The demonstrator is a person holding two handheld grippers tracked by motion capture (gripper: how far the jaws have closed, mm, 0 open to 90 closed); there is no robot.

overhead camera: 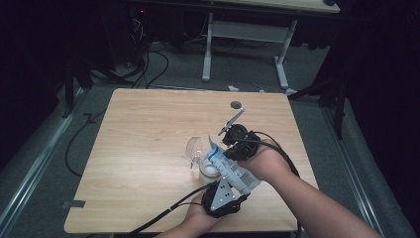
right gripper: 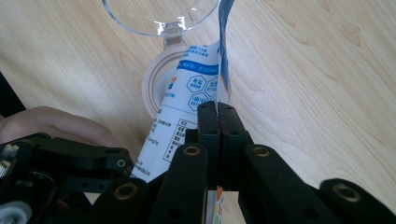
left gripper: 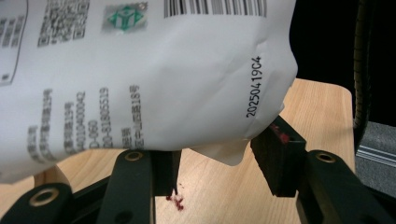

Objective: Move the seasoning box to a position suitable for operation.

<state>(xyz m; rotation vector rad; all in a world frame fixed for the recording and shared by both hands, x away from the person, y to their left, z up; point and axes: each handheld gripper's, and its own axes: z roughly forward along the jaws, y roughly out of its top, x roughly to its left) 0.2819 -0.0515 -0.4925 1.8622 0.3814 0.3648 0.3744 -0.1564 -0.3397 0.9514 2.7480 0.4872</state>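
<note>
A white and blue printed pouch (overhead camera: 233, 168) hangs tilted over a small round jar (overhead camera: 208, 171) whose clear hinged lid (overhead camera: 195, 148) is flipped back. My right gripper (overhead camera: 224, 152) is shut on the pouch's side seam (right gripper: 219, 70), just above the jar's mouth (right gripper: 156, 88) and its lid (right gripper: 159, 18). My left gripper (overhead camera: 236, 191) sits at the near edge under the pouch's bottom end. Its jaws stand about half apart, and the pouch's white underside (left gripper: 154, 79) bulges over them. A loose fold hangs between the pads without touching either. The fingers (left gripper: 275, 158) are black.
The jar stands right of centre on a light wooden table (overhead camera: 148, 129). A small grey disc (overhead camera: 236, 104) lies near the far edge. A few red specks (left gripper: 175, 201) mark the wood below the left jaws. A white desk frame (overhead camera: 245, 34) and cables stand on the floor beyond.
</note>
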